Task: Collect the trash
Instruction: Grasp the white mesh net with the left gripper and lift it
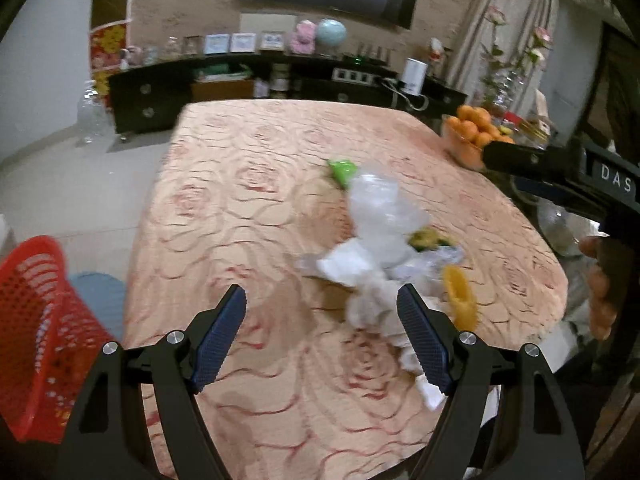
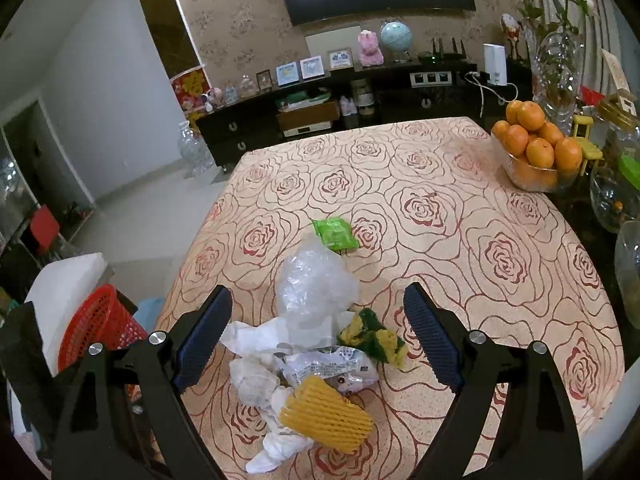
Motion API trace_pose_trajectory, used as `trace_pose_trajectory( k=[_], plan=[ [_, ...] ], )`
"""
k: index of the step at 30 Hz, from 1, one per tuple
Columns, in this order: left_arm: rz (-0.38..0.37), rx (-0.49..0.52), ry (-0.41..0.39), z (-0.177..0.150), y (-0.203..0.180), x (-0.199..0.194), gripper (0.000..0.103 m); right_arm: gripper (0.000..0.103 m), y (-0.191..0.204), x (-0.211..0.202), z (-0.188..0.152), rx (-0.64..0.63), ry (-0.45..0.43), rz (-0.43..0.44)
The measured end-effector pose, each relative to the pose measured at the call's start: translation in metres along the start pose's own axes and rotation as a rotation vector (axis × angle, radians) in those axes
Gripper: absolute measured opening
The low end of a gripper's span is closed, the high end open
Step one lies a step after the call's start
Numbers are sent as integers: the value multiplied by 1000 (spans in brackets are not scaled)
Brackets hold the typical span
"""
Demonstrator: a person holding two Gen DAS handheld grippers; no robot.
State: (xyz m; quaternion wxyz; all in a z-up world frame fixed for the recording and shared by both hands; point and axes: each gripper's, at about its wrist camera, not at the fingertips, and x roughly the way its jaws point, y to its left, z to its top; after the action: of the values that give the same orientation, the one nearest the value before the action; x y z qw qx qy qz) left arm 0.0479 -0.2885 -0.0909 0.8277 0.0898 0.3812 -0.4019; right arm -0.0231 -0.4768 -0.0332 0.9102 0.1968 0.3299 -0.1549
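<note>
While both grippers hang spread and empty, the trash pile (image 2: 312,344) waits untouched on the rose-patterned table (image 2: 500,216).

Step in hand looks like the approach: right gripper (image 2: 318,336) frames the heap, left gripper (image 1: 322,312) beside it; next, I'd judge, close on one piece, perhaps the yellow foam net (image 2: 326,416), and carry it to the red basket (image 2: 100,326).

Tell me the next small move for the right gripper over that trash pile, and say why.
Probably lower the right gripper onto the yellow foam fruit net and close. Its jaws stand open and empty above the pile, the net lies on top, nearest the camera, and the red basket waits beside the table.
</note>
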Motion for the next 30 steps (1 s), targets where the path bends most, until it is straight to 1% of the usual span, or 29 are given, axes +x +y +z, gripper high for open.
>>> trace_pose_trajectory(
  k=[3,8,11,13,14,16,17,19,21,27,30],
  plan=[
    [-43,8,18,1,-12,15,75,85,-2,1,0,5,5,-1],
    [-64,24,53,-1,-25,35,74,85,-6,4,-3,8,16,-6],
    [-78,21,75,0,-29,46,62,85,-9,4,-3,14,20,-9],
    [-98,-3,99,-1,-28,57,52,85,-10,5,-4,18,24,-10],
    [-107,-14,111,-2,-27,62,49,85,-10,6,-4,19,26,-10],
    [-124,-34,137,-5,-26,71,36,85,-11,7,-5,17,31,-11],
    [-135,-47,143,-6,-25,73,35,85,-11,8,-5,16,34,-11],
    [-140,-51,140,-6,-25,71,30,85,-11,9,-5,15,36,-10],
    [-138,-44,127,-5,-25,64,27,85,-12,10,-5,16,37,-8],
    [-109,-64,74,-3,-9,35,27,85,-18,15,-5,41,41,-15],
    [-86,-84,33,1,2,16,27,85,-21,20,-5,66,49,3]
  ],
)
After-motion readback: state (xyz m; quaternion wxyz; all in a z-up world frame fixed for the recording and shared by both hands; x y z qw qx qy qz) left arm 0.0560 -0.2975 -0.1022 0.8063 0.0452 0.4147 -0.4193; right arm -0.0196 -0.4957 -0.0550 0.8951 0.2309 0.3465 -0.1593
